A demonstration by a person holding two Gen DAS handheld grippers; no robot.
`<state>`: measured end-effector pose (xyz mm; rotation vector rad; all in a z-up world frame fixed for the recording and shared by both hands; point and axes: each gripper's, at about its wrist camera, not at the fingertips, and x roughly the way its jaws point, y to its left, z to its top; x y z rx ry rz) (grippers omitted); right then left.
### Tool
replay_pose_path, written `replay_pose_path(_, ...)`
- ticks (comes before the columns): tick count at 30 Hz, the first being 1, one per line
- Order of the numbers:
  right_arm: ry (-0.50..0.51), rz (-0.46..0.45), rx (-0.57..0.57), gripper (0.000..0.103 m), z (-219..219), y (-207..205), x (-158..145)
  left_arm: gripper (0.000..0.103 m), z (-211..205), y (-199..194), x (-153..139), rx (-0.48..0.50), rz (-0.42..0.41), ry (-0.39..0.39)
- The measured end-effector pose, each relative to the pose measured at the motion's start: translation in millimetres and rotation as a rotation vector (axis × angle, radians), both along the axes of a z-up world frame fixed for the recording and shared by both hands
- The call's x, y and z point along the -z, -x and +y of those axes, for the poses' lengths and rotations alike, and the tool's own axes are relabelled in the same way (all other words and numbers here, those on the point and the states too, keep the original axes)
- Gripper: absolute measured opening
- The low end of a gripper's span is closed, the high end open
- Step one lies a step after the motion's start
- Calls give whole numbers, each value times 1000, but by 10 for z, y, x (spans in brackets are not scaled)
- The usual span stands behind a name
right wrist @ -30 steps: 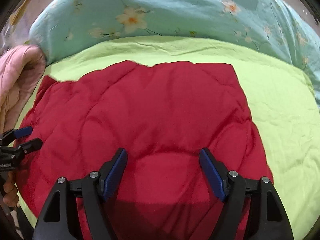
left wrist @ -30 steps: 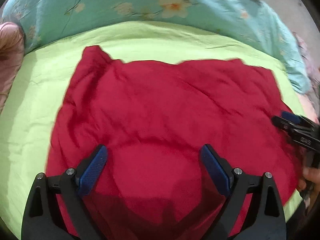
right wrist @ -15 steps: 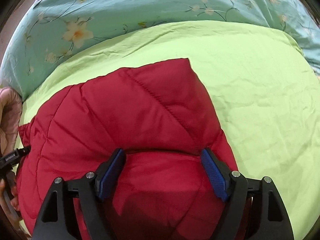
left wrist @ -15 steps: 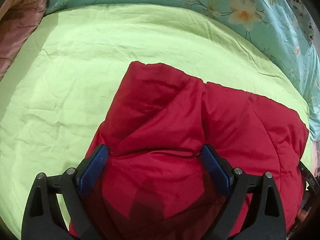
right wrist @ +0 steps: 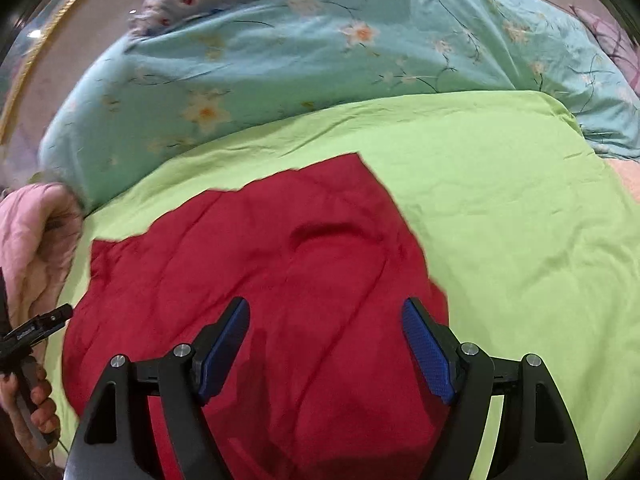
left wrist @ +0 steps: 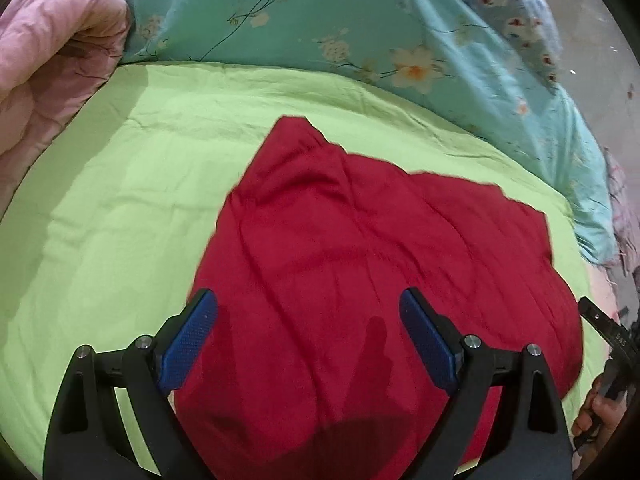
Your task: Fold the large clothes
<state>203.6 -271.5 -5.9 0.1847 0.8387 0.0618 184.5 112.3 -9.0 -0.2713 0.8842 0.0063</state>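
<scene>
The red jacket (left wrist: 372,272) lies on the green sheet (left wrist: 120,200), spread under and ahead of both sets of fingers. The left gripper (left wrist: 308,336) and right gripper (right wrist: 324,344) are spread wide, holding nothing.

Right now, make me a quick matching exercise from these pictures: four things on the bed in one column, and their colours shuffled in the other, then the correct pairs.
Things:
1. quilted jacket
2. bed sheet
3. floral duvet
4. rolled blanket

Colours:
A. pink
B. teal with flowers
C. red
D. lime green

Pairs: 1-C, 2-D, 3-B, 4-A
</scene>
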Motion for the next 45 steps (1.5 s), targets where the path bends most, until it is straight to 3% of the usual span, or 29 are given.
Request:
replay_pose_path(10, 32, -43, -123, 79, 396, 882, -29, 93, -379, 557, -10, 78, -24, -15)
replay_pose_path(18, 120, 21, -96, 79, 414, 816, 311, 92, -600, 502, 359, 116, 39, -100)
replay_pose_path(26, 28, 25, -70, 79, 202, 853, 488, 94, -613, 475, 426, 126, 41, -116)
replay_pose_path(36, 42, 46, -42, 79, 211, 927, 429, 93, -621, 615, 361, 98, 40, -120)
replay_pose_path(45, 49, 12, -84, 81, 379, 1327, 208, 93, -644, 813, 342, 87, 56, -129)
